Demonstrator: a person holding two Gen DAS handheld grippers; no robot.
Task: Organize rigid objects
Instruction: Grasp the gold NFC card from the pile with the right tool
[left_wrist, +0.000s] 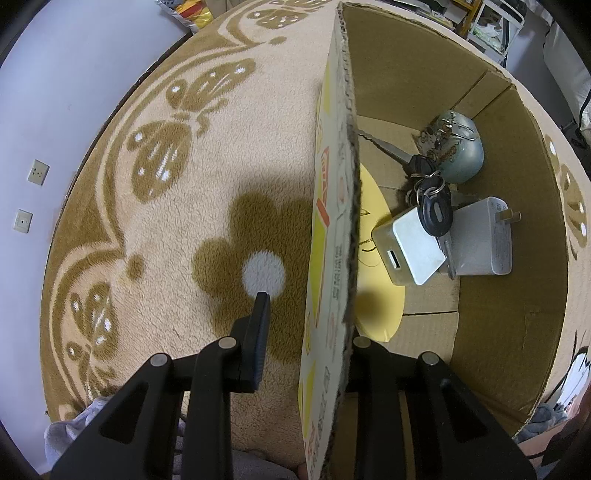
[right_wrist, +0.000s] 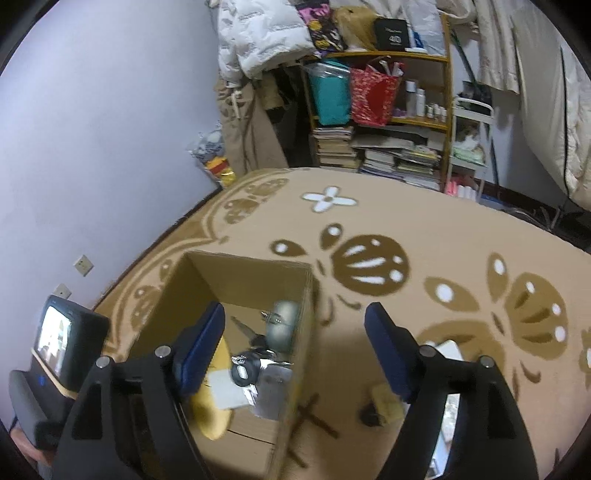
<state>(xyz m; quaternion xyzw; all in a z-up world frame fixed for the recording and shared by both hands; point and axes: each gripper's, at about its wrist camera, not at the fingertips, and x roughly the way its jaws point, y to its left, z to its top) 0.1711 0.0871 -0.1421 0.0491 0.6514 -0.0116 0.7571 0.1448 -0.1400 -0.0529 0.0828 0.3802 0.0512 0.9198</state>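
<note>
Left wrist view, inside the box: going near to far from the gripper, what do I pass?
Yellow disc → white charger with the USB port → black key fob → key ring → grey-blue round object → far box wall.

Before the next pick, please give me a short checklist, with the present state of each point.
1. Right gripper empty, jaws open: ok.
2. Left gripper straddles the box wall; firm hold: cannot tell.
3. Keys and chargers inside the box: ok.
4. Free floor in the box: ok.
5. Carpet cleared: not ok; a yellowish item lies outside.
</note>
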